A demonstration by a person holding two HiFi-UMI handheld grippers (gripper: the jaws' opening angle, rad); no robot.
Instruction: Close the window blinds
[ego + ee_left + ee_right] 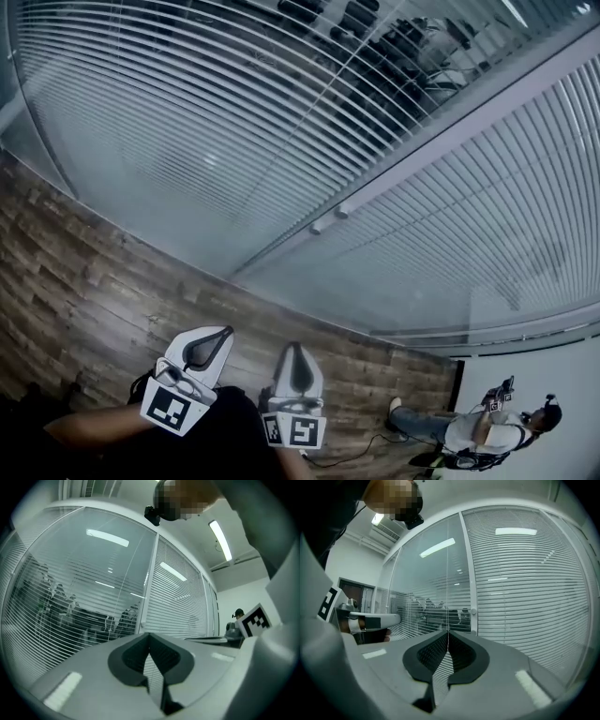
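I'm looking at two white slatted blinds side by side, parted by a white frame post [469,131]. The left blind [187,112] hangs full length with its slats tilted open, so chairs [375,37] in the room beyond show between them. The right blind [469,244] also hangs full length, its slats turned nearly shut, so almost nothing shows through.

blinds [234,122]: cropped at picture edges | inner room [394,42]: dim, indistinct | far person [487,433]: tiny
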